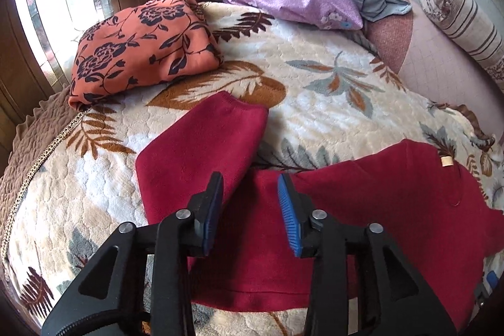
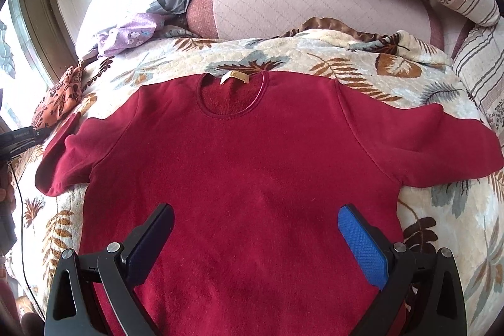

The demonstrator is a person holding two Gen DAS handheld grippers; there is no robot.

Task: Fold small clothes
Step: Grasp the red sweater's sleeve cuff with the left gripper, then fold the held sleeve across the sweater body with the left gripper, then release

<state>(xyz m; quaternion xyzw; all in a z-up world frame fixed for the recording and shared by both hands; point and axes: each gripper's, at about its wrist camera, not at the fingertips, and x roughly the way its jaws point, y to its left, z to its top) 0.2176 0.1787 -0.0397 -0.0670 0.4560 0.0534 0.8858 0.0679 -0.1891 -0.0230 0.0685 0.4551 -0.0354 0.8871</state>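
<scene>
Sweater (image 2: 252, 166) in dark red lies spread flat, front up, on the leaf-patterned blanket (image 2: 441, 210) covering the bed, neckline at 12 o'clock in my right wrist view and sleeves out toward 3 and 9 o'clock. My right gripper (image 2: 255, 225) hovers over its lower body with jaws wide apart and nothing between them. My left gripper (image 1: 250, 197) is also parted and holding nothing, above the sleeve side, with a folded orange floral cloth (image 1: 141, 49) at 11 o'clock.
</scene>
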